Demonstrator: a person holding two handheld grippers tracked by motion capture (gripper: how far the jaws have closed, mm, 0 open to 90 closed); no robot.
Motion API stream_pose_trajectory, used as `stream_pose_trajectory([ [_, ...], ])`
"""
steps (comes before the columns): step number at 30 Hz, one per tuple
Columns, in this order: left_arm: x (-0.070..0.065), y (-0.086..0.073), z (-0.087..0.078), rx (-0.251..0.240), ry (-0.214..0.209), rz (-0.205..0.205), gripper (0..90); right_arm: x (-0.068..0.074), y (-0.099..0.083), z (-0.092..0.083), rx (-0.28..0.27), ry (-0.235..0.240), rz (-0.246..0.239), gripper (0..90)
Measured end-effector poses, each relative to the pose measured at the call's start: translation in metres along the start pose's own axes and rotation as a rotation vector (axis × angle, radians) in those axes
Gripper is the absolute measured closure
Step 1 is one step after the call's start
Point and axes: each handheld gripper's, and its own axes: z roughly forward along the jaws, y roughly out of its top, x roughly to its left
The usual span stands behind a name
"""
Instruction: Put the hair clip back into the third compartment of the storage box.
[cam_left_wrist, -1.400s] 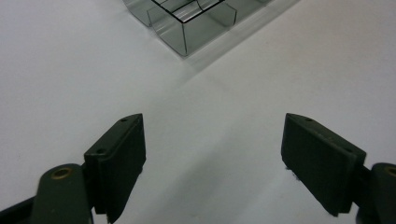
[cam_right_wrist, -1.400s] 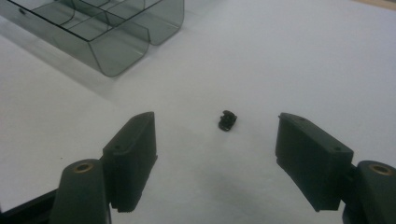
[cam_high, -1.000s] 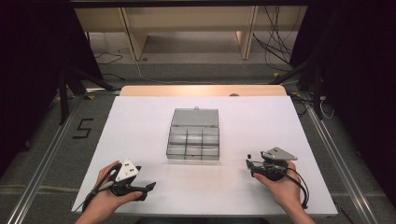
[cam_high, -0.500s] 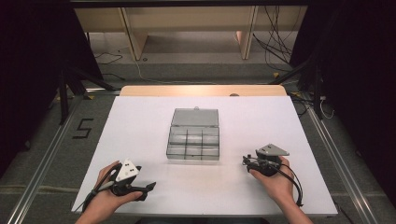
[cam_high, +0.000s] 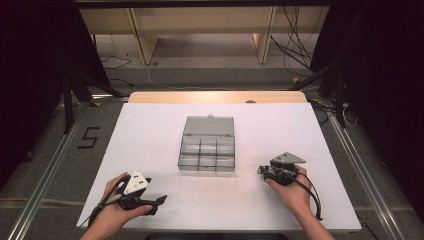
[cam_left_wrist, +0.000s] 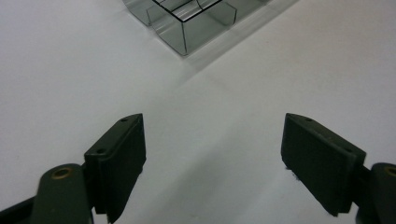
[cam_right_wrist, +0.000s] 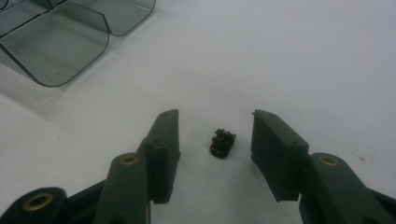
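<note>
high view: clear compartment box (cam_high: 207, 148) lies lid-open; right claw (cam_right_wrist: 215, 135) has been closing around a small black part (cam_right_wrist: 222, 143), untouched.

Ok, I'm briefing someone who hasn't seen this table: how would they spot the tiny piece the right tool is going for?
Start at the white table and its clear plastic compartment box. Off the box's near right corner, the right tool has just been closing its jaws around a small black part, not yet touching it. It is the only dark, knobbly speck lying loose on the white surface.
</note>
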Motion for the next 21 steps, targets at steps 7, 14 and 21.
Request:
stream_pose_trajectory([
  [7, -0.0002, -0.0001, 0.0, -0.002, 0.001, 0.0, 21.7, -0.0006, 0.0007, 0.003, 0.017, 0.001, 0.004, 58.2],
  [14, -0.0005, 0.0, 0.0001, -0.001, 0.003, 0.0, 21.7, 0.0004, 0.0014, 0.0044, 0.017, 0.007, -0.002, 64.8],
  [21, -0.0008, 0.0, 0.0001, -0.003, 0.004, 0.001, 21.6, -0.0032, 0.0017, 0.005, 0.016, 0.013, 0.034, 75.3],
])
